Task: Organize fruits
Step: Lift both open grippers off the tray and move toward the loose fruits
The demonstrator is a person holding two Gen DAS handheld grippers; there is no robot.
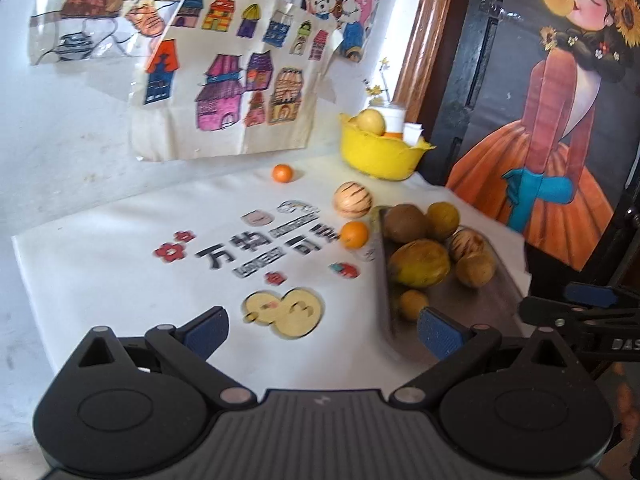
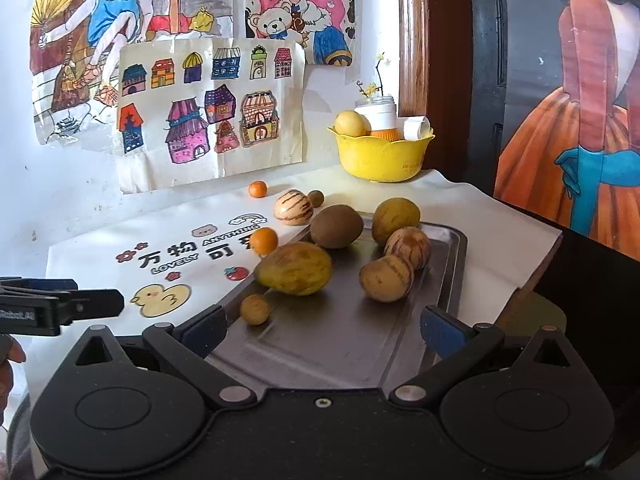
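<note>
A grey metal tray (image 2: 360,344) on the white printed cloth (image 2: 100,240) holds several fruits: a large yellow-brown one (image 2: 294,268), a kiwi (image 2: 337,227), two striped ones (image 2: 407,247) and a small brown one (image 2: 255,309). On the cloth beside the tray lie a striped fruit (image 1: 353,199), an orange (image 1: 354,234) and a smaller orange (image 1: 282,173). My right gripper (image 2: 324,328) is open over the tray's near end, holding nothing. My left gripper (image 1: 323,332) is open above the cloth, left of the tray (image 1: 460,304), also holding nothing.
A yellow bowl (image 2: 380,160) with a yellow fruit (image 2: 351,123) and small containers stands at the back by the wall. Children's drawings hang on the wall behind. A dark panel with a painted figure (image 2: 580,140) borders the right side. A hand shows at the left edge.
</note>
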